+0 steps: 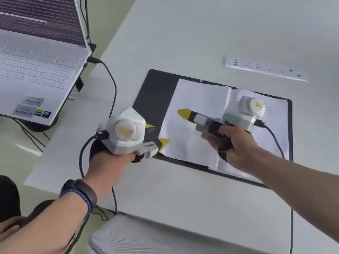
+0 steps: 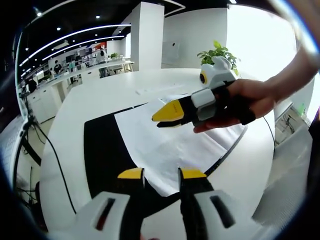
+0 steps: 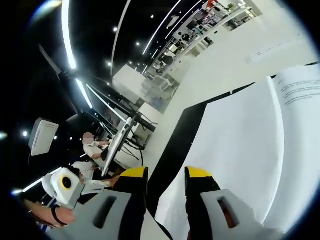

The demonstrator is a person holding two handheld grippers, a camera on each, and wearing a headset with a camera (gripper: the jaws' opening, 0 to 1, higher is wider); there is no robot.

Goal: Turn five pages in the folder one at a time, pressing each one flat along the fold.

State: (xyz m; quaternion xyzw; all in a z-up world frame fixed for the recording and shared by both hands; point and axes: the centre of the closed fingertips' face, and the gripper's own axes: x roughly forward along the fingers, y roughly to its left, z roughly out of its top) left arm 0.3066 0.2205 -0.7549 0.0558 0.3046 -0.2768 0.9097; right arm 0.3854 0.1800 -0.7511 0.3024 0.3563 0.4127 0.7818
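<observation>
White page (image 1: 197, 129) lies flat in the folder (image 1: 151, 95) beneath the right gripper (image 1: 184, 113) — it and the left gripper (image 1: 162, 142) slightly parted, empty; turns done: cannot tell.

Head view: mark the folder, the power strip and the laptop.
folder (image 1: 151, 95), head view, bare black left cover.
power strip (image 1: 266, 69), head view, middle of its top face.
laptop (image 1: 37, 62), head view, keyboard.
</observation>
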